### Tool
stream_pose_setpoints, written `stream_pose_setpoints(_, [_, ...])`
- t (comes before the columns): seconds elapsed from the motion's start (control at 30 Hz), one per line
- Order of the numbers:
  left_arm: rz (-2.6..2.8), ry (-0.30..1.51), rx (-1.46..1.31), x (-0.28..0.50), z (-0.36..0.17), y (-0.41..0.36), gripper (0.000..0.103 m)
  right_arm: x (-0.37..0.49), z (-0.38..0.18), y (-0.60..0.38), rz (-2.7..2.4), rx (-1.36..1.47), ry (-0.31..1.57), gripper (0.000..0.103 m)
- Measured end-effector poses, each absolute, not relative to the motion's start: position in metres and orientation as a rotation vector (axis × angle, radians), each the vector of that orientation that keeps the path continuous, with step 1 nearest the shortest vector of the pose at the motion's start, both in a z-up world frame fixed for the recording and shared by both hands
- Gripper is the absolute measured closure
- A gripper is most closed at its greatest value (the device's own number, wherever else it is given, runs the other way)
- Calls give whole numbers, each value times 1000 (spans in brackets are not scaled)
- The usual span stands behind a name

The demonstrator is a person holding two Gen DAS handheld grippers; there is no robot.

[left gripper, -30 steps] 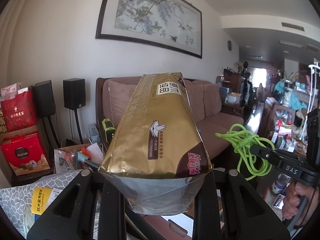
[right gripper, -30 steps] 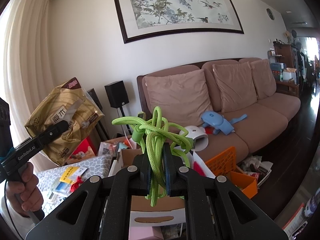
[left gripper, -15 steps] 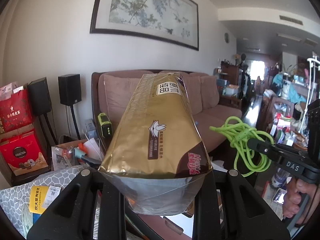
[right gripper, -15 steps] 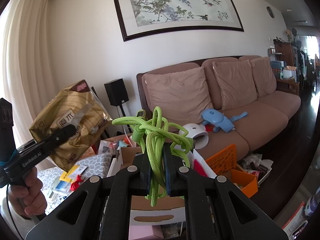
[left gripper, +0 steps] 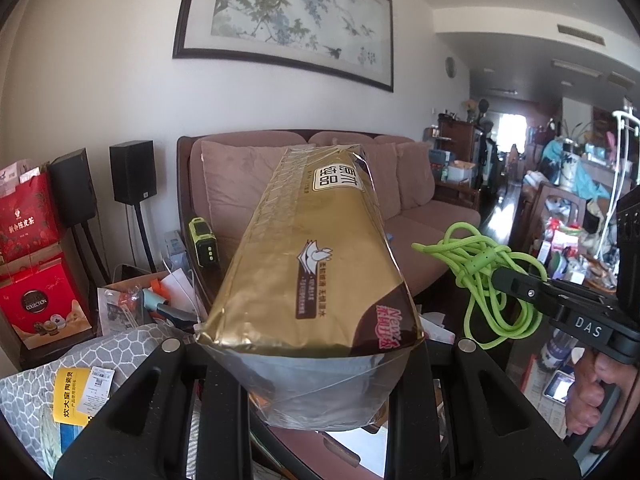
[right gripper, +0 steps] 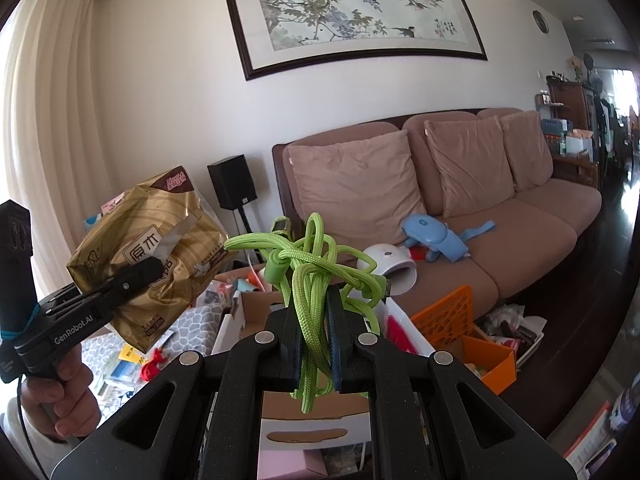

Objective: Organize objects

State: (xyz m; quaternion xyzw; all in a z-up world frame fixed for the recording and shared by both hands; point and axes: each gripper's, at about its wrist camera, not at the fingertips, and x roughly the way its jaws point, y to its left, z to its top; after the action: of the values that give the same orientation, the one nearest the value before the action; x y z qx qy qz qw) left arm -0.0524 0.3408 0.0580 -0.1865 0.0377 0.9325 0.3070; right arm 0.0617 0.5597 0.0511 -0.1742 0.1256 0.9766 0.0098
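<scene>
My left gripper [left gripper: 316,364] is shut on a gold tissue pack [left gripper: 320,272], held up in the air with its far end pointing at the sofa. The right wrist view shows the same tissue pack [right gripper: 148,256] at the left, clamped in the left gripper [right gripper: 154,270] that a hand [right gripper: 60,404] carries. My right gripper [right gripper: 316,320] is shut on a tangled bright green cord [right gripper: 312,268], whose loops stand up above the pads and hang below them. From the left wrist, the green cord [left gripper: 488,280] dangles from the right gripper [left gripper: 500,276] at the right.
Below lie an open cardboard box [right gripper: 256,312], an orange basket [right gripper: 452,320], a white box [right gripper: 312,432] and a grey patterned cloth [left gripper: 60,376] with papers. A pink sofa [right gripper: 520,216] carries a blue toy [right gripper: 432,236] and a white dome [right gripper: 388,268]. Speakers [left gripper: 132,172] and red gift bags [left gripper: 40,300] stand left.
The left gripper with the tissue pack has shifted to the right, closer to the green cord. The right gripper and its cord have stayed in place.
</scene>
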Motion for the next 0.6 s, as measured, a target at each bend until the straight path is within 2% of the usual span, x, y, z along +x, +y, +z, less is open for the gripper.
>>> stream_pose_setpoints(0.6, [2444,105,-523,-57,52,351,78,54,45,562,3043,-577,410,94])
